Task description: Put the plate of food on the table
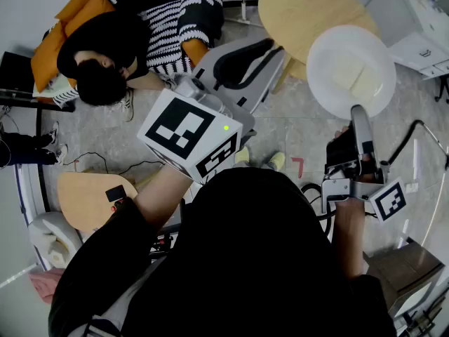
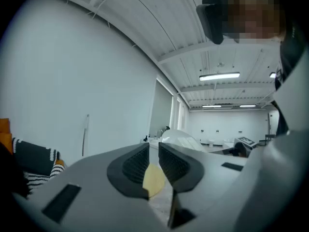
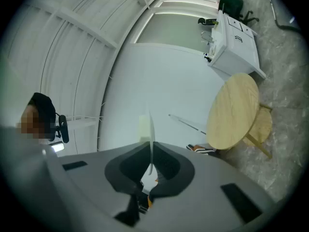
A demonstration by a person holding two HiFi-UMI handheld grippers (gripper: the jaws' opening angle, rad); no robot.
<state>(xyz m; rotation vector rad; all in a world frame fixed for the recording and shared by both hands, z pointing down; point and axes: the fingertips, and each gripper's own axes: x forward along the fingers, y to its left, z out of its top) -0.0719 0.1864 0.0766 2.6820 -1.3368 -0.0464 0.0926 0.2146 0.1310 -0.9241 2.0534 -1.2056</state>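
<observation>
At the right edge of the round pale-wood desk [image 1: 295, 5], my right tongs [image 1: 360, 114] clamp the white round plate of food [image 1: 351, 69] by its rim. It is not yet set down. My left tongs [image 2: 153, 158] are slightly apart and empty.

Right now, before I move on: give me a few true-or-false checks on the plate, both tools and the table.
1. The right tool is clamped on the rim of the white round plate. True.
2. The plate already rests on the round light wooden table. False: the right tool carries it, and most of it is over the floor, short of the table.
3. The left tool has nothing between its jaws. True.
4. The plate is empty. False: a pale flat piece of food lies on it.
</observation>
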